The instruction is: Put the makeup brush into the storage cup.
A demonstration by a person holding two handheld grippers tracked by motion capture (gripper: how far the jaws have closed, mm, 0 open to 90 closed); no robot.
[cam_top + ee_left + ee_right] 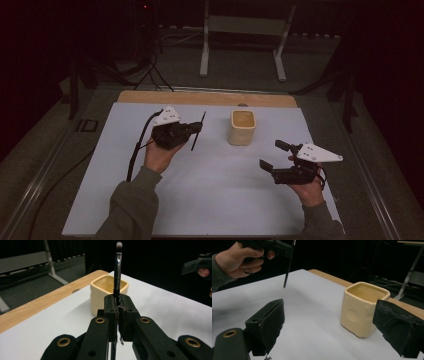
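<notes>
High view: left gripper (192,131) grasps a brush (198,131); right gripper (274,156) released

A thin black-handled brush (117,267) with a grey-white tip stands clamped between the left tool's (117,308) jaws, above the desk. A cream square cup (242,127) stands upright and empty just beside it.

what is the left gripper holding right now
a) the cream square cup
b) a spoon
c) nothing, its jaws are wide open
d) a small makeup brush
d: the left gripper has its jaws shut on the thin black handle of the brush, whose bristle tip points up, while the cream cup stands apart on the white table.
</notes>
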